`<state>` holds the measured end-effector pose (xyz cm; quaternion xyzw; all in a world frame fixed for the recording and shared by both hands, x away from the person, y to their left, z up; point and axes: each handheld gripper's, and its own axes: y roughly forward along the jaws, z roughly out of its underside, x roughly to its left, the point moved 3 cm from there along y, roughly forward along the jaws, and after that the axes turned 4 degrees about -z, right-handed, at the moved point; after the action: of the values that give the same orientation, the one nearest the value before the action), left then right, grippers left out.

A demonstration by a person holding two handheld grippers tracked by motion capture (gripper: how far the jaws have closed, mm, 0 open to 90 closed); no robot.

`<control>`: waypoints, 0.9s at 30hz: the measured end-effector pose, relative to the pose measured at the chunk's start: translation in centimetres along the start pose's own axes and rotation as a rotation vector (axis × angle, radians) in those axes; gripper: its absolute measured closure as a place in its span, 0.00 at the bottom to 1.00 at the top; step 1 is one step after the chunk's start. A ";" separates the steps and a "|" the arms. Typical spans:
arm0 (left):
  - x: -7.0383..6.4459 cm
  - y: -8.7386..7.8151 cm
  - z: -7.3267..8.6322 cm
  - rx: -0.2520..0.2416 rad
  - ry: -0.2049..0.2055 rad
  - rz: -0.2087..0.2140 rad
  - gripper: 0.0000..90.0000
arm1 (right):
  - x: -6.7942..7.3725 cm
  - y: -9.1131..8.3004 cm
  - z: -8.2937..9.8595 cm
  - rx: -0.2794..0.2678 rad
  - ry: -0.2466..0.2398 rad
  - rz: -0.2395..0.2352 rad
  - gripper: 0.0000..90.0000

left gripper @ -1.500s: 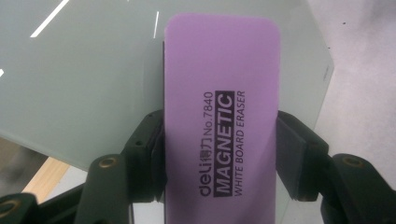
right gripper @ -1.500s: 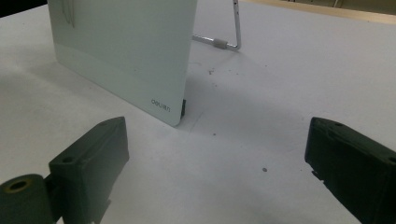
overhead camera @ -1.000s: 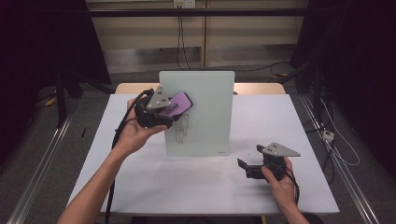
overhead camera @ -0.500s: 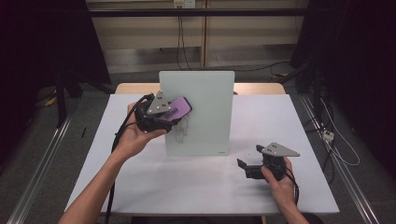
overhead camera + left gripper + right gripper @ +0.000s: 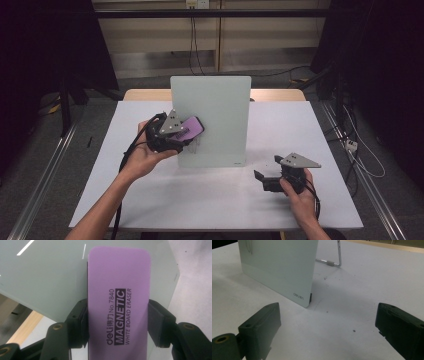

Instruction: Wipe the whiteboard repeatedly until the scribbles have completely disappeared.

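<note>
Left hand-held gripper [image 5: 186,134] clamps a purple magnetic whiteboard eraser [image 5: 118,302] by its long edges, pressed flat against the left part of the upright glass whiteboard [image 5: 220,107]. Right hand-held gripper [image 5: 262,178] rests on the worktop [image 5: 300,125] near the board's lower right corner, jaws wide apart, holding nothing.

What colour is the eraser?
Purple with black lettering, clearest in the left gripper view: whiteboard eraser.
</note>
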<state>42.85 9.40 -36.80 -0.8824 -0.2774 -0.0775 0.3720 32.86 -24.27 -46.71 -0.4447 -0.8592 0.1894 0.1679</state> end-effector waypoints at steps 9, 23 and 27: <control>-0.4 0.1 0.6 0.018 -0.002 0.013 0.46 | 0.0 0.0 0.0 0.000 0.000 0.001 0.07; 1.4 -1.0 -1.2 -0.025 -0.020 -0.036 0.46 | 0.0 0.1 0.0 0.000 0.000 0.000 0.07; 1.5 -0.9 -1.6 -0.032 -0.023 -0.033 0.46 | 0.0 0.1 0.0 0.000 0.000 0.000 0.07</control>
<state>43.69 9.45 -34.61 -0.8844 -0.2948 -0.0780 0.3533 32.91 -24.18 -46.73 -0.4446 -0.8593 0.1892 0.1678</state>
